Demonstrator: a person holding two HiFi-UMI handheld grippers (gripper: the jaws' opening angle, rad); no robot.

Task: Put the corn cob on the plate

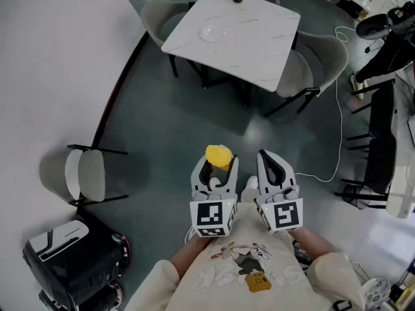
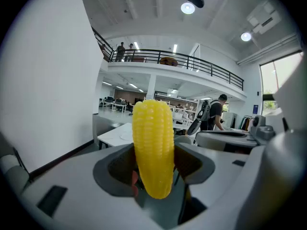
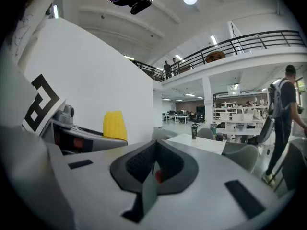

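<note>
Ahead, across grey floor (image 1: 175, 118), a white table (image 1: 259, 44) bears a plate (image 1: 213, 31).

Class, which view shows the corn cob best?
Left gripper view: the corn cob stands close, nearly whole, in the left gripper. Head view shows only its top; right gripper view, a small piece.

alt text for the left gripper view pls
A yellow corn cob stands upright mid-frame, gripped between the jaws of the left tool. Behind it are a white table and an open office hall.
</note>
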